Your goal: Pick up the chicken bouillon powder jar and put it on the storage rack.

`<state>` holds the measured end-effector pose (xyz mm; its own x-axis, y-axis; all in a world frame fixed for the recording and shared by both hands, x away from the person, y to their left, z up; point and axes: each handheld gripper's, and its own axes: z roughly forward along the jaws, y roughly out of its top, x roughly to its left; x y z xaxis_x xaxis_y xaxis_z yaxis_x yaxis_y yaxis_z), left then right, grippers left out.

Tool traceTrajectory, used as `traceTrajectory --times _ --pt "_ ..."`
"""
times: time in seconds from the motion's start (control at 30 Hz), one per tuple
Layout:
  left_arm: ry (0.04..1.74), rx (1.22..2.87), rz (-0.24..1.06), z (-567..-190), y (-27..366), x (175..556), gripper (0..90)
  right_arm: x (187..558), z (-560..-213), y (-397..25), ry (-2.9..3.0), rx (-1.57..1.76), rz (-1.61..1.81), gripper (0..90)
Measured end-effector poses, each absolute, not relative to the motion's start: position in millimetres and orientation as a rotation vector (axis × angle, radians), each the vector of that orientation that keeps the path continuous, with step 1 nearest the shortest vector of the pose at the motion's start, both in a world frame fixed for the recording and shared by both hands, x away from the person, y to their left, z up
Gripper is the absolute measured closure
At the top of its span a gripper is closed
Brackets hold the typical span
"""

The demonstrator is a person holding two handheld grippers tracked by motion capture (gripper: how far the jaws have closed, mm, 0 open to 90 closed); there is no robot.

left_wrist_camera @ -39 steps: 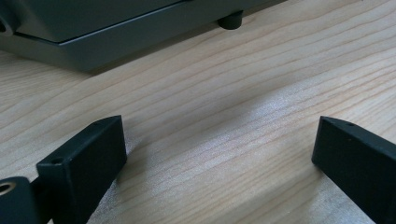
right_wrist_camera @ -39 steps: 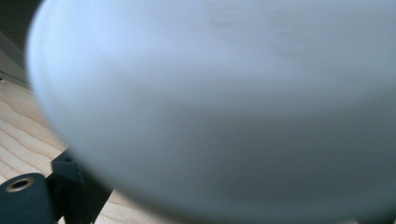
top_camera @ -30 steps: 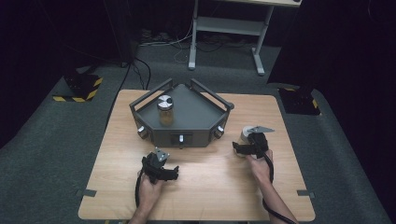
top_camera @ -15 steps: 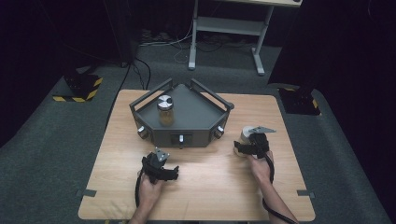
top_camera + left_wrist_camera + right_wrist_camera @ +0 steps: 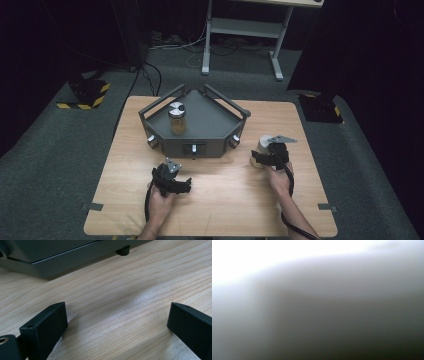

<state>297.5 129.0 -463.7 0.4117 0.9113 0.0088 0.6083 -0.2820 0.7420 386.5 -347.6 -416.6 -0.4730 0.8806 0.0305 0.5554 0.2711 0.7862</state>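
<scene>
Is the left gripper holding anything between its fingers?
No: the left gripper has its fingers spread wide with bare wooden table between them.

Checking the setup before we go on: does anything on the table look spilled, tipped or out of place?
Nothing stands out. The jar stands upright on the grey tray, and the table shows no spill. The right gripper is at a pale cup, also upright.
</scene>
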Motion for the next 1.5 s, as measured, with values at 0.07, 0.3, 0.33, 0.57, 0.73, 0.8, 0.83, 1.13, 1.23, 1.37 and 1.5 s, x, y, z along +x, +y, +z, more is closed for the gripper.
traceTrajectory --times 0.07,0.3,0.33,0.57,0.73,0.8,0.83,1.13,1.23,1.37,1.5 --pt "1.287 2.001 0.582 -464 129 297 3.0 386 -416 -347 2.133 1.298 1.06 29.3" --pt "1.288 2.001 0.582 -464 129 297 3.0 386 -415 -345 2.129 1.296 1.05 29.8" --pt "1.287 2.001 0.582 -464 129 297 3.0 386 -415 -345 2.128 1.296 1.049 29.8" --pt "1.287 2.001 0.582 -464 129 297 3.0 387 -414 -344 2.125 1.304 1.046 30.1" --pt "1.287 2.001 0.582 -464 129 297 3.0 387 -412 -346 2.13 1.307 1.051 30.3" --pt "1.288 2.001 0.582 -464 129 297 3.0 387 -411 -346 2.133 1.3 1.049 30.4" --pt "1.288 2.001 0.582 -464 129 297 3.0 387 -411 -346 2.133 1.3 1.049 30.4" --pt "1.288 2.001 0.582 -464 129 297 3.0 386 -403 -344 2.152 1.27 1.047 30.6" --pt "1.287 2.001 0.582 -464 129 297 3.0 385 -400 -345 2.156 1.265 1.054 30.7" --pt "1.287 2.001 0.582 -464 129 297 3.0 383 -393 -345 2.169 1.24 1.055 30.7" --pt "1.288 2.001 0.582 -464 129 297 3.0 382 -382 -347 2.189 1.214 1.062 30.9"
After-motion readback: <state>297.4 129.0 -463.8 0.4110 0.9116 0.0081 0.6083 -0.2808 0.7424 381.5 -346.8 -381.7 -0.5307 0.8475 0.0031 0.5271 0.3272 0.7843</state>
